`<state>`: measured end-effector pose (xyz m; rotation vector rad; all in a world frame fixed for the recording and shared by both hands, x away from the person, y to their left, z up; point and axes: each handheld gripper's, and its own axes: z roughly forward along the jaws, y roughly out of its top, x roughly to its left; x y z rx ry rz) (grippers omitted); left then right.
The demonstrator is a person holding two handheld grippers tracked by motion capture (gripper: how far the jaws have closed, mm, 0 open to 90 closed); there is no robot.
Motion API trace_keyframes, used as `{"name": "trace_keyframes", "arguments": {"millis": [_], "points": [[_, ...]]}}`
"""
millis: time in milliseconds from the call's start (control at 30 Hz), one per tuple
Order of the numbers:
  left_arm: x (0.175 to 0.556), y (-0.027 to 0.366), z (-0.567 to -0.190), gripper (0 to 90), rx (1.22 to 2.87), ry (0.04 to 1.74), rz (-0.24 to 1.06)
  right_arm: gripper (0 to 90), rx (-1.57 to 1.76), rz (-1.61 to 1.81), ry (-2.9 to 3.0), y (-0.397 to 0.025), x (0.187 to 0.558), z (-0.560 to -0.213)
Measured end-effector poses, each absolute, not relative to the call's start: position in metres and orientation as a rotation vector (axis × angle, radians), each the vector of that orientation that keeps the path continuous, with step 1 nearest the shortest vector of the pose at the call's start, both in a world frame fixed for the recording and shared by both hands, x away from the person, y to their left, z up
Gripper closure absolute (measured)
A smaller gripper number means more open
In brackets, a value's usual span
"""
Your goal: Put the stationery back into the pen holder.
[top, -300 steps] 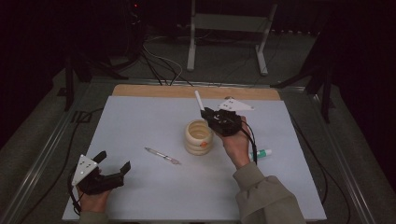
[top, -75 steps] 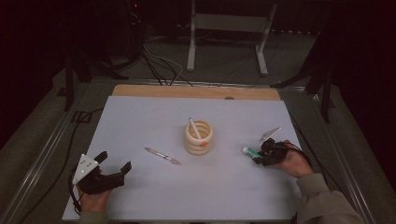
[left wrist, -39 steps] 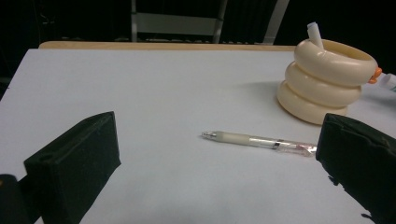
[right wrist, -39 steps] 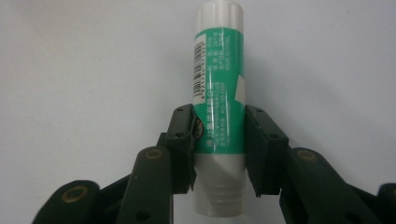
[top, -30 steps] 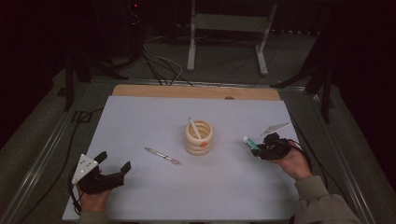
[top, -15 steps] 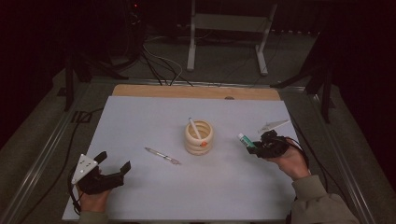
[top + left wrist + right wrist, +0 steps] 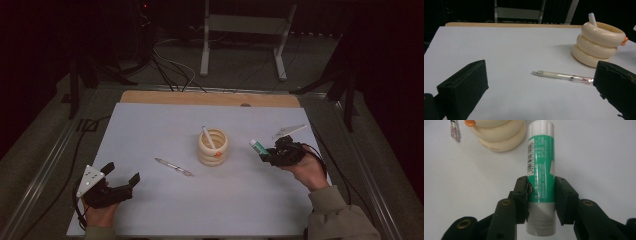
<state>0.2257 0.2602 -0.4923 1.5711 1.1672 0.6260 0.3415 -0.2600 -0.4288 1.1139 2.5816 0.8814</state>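
Glue stick (image 7: 541,165), on the table 2.5 s earlier, was now lifted clear in the right gripper (image 7: 272,152), jaws clamped on it, near the holder (image 7: 213,146). Left gripper (image 7: 120,184) rested wide, holding nothing.

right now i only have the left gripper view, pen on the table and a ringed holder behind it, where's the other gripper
Observer: In the high view the right gripper is to the right of the cream ringed holder, above the white table.
Operator: is it carrying anything
Observer: Yes. The right gripper view shows its jaws closed on a green and white glue stick, gripped low on the label with the white cap end pointing away.
Operator: where's that cap pointing
Observer: Toward the holder; its base sits just beyond the cap, slightly to one side.
Operator: and my gripper
Observer: The left gripper sits near the front left of the table, jaws apart, holding nothing; the pen lies between it and the holder.
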Motion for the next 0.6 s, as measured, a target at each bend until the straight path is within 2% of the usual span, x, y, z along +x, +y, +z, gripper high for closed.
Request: {"name": "trace_keyframes", "arguments": {"millis": [600], "points": [[0.226, 0.260, -0.492, 0.1, 1.571, 1.167, 0.625, 65.6, 1.065, 0.911, 2.581, -0.236, 0.347, -0.407]]}}
